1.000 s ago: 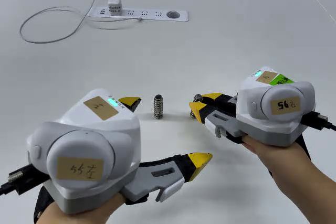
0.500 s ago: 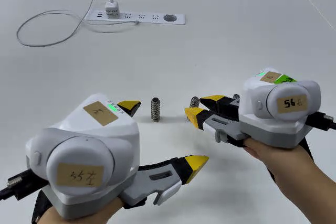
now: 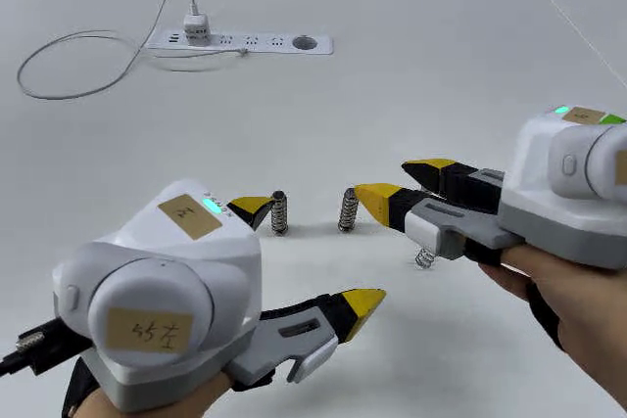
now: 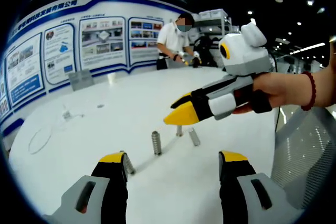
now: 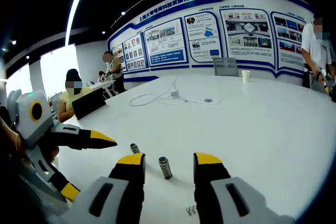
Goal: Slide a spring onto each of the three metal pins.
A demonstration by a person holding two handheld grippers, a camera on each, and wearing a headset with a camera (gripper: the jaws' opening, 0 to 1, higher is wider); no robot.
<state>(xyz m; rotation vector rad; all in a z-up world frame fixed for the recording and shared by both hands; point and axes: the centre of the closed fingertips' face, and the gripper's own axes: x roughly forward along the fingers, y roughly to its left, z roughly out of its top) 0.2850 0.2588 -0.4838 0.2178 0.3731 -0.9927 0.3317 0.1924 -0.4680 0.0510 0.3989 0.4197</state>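
Observation:
Three small coil springs stand upright on the white table (image 3: 441, 75): the left spring (image 3: 279, 212), the middle spring (image 3: 348, 209) and a shorter spring (image 3: 424, 257) under the right gripper. My left gripper (image 3: 309, 254) is open, its upper tip beside the left spring (image 4: 127, 163). My right gripper (image 3: 399, 183) is open and empty, its tips just right of the middle spring (image 5: 165, 167), which stands a little ahead of the jaws. In the left gripper view the middle spring (image 4: 156, 142), a tilted spring (image 4: 194, 136) and a thin pin (image 4: 179, 130) stand below the right gripper (image 4: 181, 111).
A white power strip (image 3: 240, 43) with a plugged charger and looping cable (image 3: 59, 70) lies at the far left of the table. A paper cup (image 5: 245, 75) stands far back. People sit and stand beyond the table's edge (image 5: 73, 98).
My right gripper has pulled back to the right, away from the springs, uncovering the short spring beneath it. The left gripper has stayed put. The head camera has shifted.

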